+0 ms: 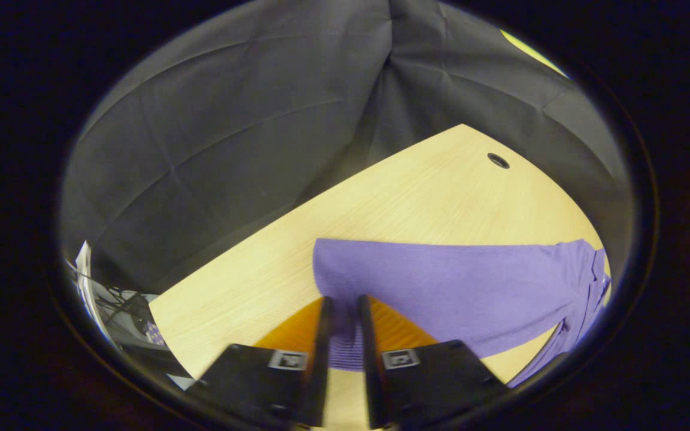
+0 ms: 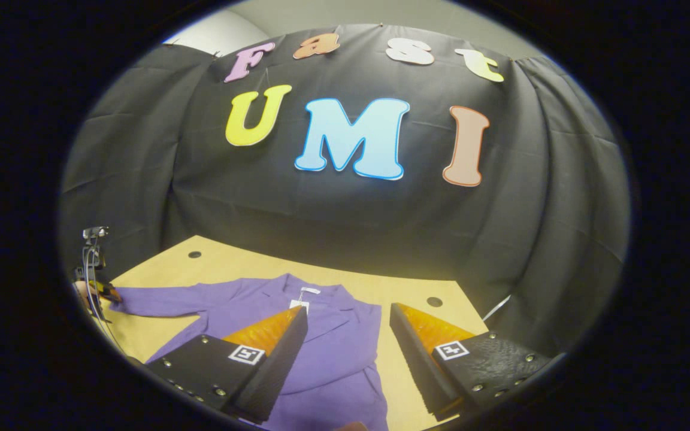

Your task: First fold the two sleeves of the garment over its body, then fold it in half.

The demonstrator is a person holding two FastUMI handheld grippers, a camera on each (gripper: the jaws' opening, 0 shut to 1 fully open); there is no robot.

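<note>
The purple garment (image 2: 327,353) lies flat on the light wooden table (image 2: 405,365), collar and white tag (image 2: 300,302) toward the back. One sleeve (image 2: 159,302) stretches out to the left, where the other gripper (image 2: 96,293) and a hand hold its end. In the left gripper view that sleeve (image 1: 453,287) runs across the table (image 1: 417,197), and my left gripper (image 1: 343,302) is shut on its ribbed cuff (image 1: 345,350). Above the garment's body hangs my right gripper (image 2: 348,309), open with nothing between its fingers.
Black cloth walls close the table at the back and sides. Round cable holes (image 1: 498,160) (image 2: 434,301) (image 2: 194,254) sit near the table's corners. Cables and gear (image 1: 120,305) lie beyond the table edge. A small device on a stand (image 2: 93,233) is at the far left.
</note>
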